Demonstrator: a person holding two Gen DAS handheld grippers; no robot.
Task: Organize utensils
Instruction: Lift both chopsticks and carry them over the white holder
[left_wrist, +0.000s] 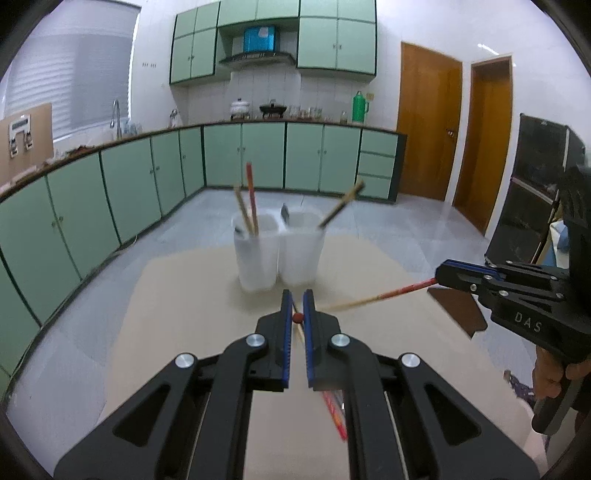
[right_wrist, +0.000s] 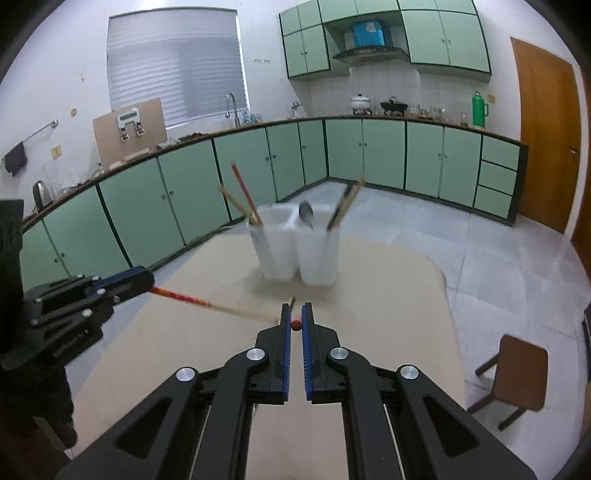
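Each gripper is clamped on one chopstick, above a beige table. The left gripper pinches a red-handled chopstick near its red end, so only the round tip shows between the blue pads while the rest slants back beneath the tool. The right gripper grips its own chopstick the same way; seen from the left camera, that one juts out sideways, red near the jaws and pale at the blurred far end.

The target, a white two-cup holder, stands in the middle of the table, just ahead of both tools. Its left cup already has a tan and a red chopstick, and the right cup has a dark pair and what looks like a spoon.

I judge this to be the carry toward the holder. To do it well, sort like with like: both sticks likely belong in the left cup with the other red one. Each stick is held near one end, so the long free end will swing; tip each wrist until the free end hangs down before lowering. Go one hand at a time, since the two sticks could cross over the narrow mouth. Enter beside the leaning sticks, not against them, and let go only once the tip is well inside the cup
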